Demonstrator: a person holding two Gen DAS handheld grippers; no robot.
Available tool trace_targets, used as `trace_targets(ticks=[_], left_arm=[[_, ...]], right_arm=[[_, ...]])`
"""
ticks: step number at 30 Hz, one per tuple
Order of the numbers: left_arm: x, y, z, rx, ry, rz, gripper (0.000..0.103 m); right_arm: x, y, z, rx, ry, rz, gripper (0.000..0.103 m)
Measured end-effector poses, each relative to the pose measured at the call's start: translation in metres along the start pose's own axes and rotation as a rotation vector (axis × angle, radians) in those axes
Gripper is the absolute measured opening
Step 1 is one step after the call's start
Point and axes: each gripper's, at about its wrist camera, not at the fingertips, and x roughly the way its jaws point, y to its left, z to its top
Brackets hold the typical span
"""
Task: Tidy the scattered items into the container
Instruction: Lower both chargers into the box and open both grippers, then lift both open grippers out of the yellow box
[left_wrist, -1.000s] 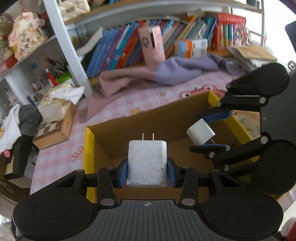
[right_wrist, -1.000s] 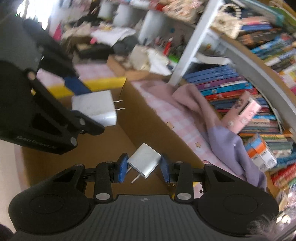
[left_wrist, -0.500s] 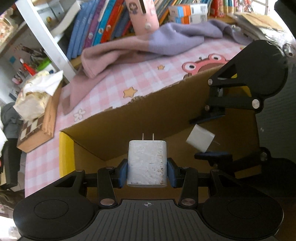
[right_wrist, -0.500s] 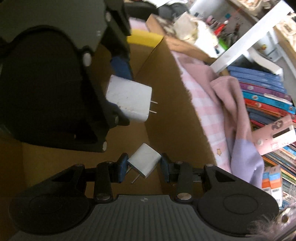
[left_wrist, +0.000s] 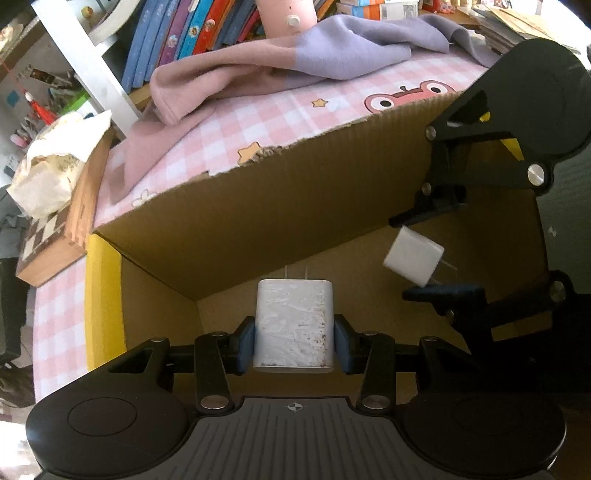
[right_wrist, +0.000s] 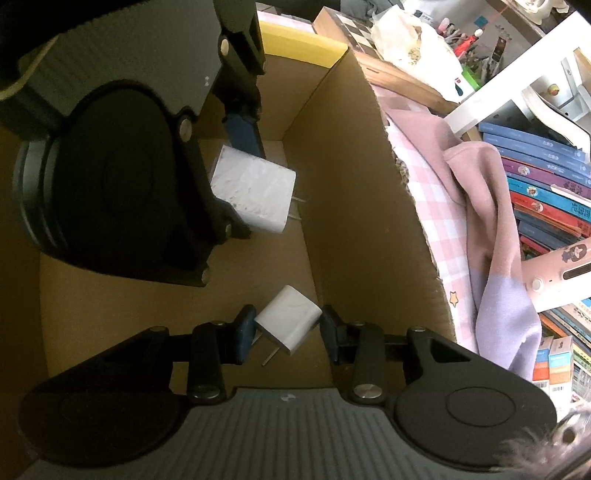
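With both chargers inside the cardboard box (left_wrist: 332, 206), left gripper (left_wrist: 294, 336) jaws are opening round the big charger (left_wrist: 293, 325); right gripper (right_wrist: 289, 325) grips the small charger (right_wrist: 290, 323). Next, I'd say: release.

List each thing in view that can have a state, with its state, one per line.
Left claw: jaws opening, large white charger between its pads, prongs pointing away.
Right claw: shut on small white charger, held tilted, prongs down-left.
Cardboard box: open-topped, both claws inside.
Pink-purple cloth: crumpled on the checked cover beyond the box.
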Motion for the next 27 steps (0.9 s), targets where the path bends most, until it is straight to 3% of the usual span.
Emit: trace_targets(ticks=[2, 5, 6, 16, 27], left_arm=[[-0.002, 0.0, 0.0, 0.003, -0.012, 0.006, 0.051], [-0.011, 0.001, 0.0, 0.007, -0.045, 0.021, 0.065], [-0.015, 0.002, 0.0, 0.006, -0.061, 0.02, 0.068], [-0.066, 0.009, -0.015, -0.023, -0.197, 0.05, 0.072], [-0.142, 0.009, -0.057, -0.076, -0.403, 0.138, 0.076]], right_arm=[[-0.002, 0.001, -0.001, -0.001, -0.003, -0.003, 0.038], [-0.007, 0.001, -0.002, 0.005, -0.023, -0.017, 0.056], [-0.009, 0.0, -0.002, 0.015, -0.029, -0.019, 0.057], [-0.045, -0.011, 0.006, 0.114, -0.118, -0.056, 0.059], [-0.122, 0.015, -0.001, 0.23, -0.309, -0.159, 0.063]])
